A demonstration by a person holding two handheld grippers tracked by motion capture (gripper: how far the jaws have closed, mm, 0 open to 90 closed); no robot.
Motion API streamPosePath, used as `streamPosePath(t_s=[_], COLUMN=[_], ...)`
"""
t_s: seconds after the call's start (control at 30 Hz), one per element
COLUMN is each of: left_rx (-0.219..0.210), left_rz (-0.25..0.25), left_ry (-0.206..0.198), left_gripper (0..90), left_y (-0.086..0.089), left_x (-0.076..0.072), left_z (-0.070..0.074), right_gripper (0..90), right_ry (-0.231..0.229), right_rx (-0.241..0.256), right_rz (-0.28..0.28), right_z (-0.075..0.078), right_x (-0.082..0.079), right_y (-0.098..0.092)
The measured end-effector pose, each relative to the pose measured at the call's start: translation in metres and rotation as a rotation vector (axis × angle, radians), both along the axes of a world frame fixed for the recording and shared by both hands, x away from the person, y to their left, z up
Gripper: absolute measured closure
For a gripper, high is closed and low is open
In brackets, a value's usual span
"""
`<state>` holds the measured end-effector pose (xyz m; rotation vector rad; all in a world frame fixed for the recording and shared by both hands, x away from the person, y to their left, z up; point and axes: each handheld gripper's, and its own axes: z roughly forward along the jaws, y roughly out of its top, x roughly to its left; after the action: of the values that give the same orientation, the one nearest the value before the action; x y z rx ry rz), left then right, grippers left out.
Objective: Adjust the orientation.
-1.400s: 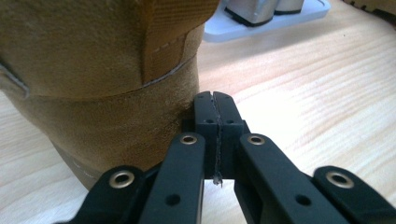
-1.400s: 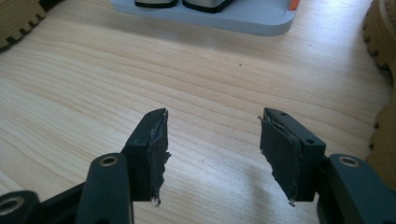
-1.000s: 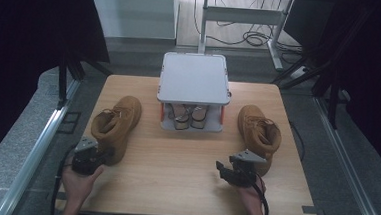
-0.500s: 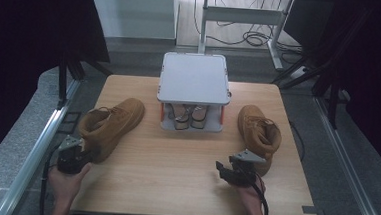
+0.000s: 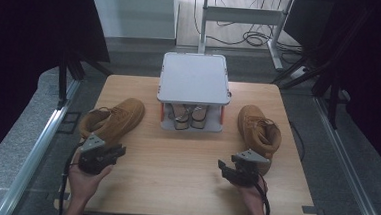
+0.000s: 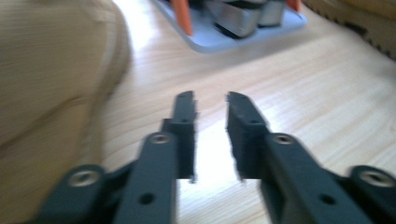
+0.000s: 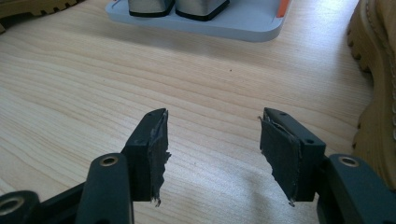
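Two tan boots lie on the wooden table point(image 5: 184, 177), the left boot point(image 5: 113, 119) and the right boot point(image 5: 259, 131) on either side of a grey two-shelf rack point(image 5: 195, 78). A pair of grey shoes point(image 5: 190, 115) sits on the rack's lower shelf. My left gripper point(image 5: 118, 151) rests on the table just in front of the left boot point(image 6: 46, 93); its jaws point(image 6: 210, 100) stand a narrow gap apart with nothing between them. My right gripper point(image 5: 221, 167) is beside the right boot point(image 7: 378, 93), jaws point(image 7: 212, 119) wide open and empty.
The rack's base tray point(image 7: 243, 21) lies straight ahead of the right gripper, with bare wood between. Metal rails point(image 5: 41, 143) run along the table's left and right sides. Cables lie on the floor point(image 5: 253, 38) behind the table.
The left hand drew its gripper back towards the table's left front corner, then brought it right again to the front of the left boot. The right gripper stayed still.
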<state>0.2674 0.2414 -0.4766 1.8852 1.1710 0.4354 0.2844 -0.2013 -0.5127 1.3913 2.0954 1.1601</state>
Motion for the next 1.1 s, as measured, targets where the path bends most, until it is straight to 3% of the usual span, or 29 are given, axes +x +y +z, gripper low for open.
streamPosePath(t_s=[0.13,0.23,0.37,0.57,0.77,0.97,1.1], left_rx=[-0.024,-0.046,-0.004,0.012,0.008,0.011,0.012], left_rz=[-0.024,-0.043,-0.059,-0.05,-0.023,-0.013,-0.01], left_ry=[-0.017,-0.007,0.002,0.012,0.035,0.056,0.058], left_gripper=[54.8,49.6,44.0,41.9,41.5,41.2,41.1], left_y=[-0.019,-0.031,-0.041,-0.037,-0.03,-0.028,-0.026], left_x=[0.006,0.014,0.019,0.014,0.014,0.015,0.015], left_z=[0.002,0.001,-0.007,-0.017,-0.021,-0.027,-0.028], right_gripper=[42.2,42.2,42.6,47.9,66.0,83.8,88.0], right_ry=[0.0,-0.003,-0.022,-0.071,-0.143,-0.178,-0.189], right_rx=[0.003,0.004,-0.006,-0.014,-0.034,-0.017,-0.016], right_rz=[0.0,0.004,-0.007,-0.045,-0.088,-0.118,-0.128], right_z=[0.0,0.0,0.001,0.001,0.004,0.007,0.008], right_x=[0.0,-0.001,-0.003,-0.009,-0.017,-0.02,-0.019], right_y=[0.0,0.0,-0.001,-0.006,-0.011,-0.025,-0.033])
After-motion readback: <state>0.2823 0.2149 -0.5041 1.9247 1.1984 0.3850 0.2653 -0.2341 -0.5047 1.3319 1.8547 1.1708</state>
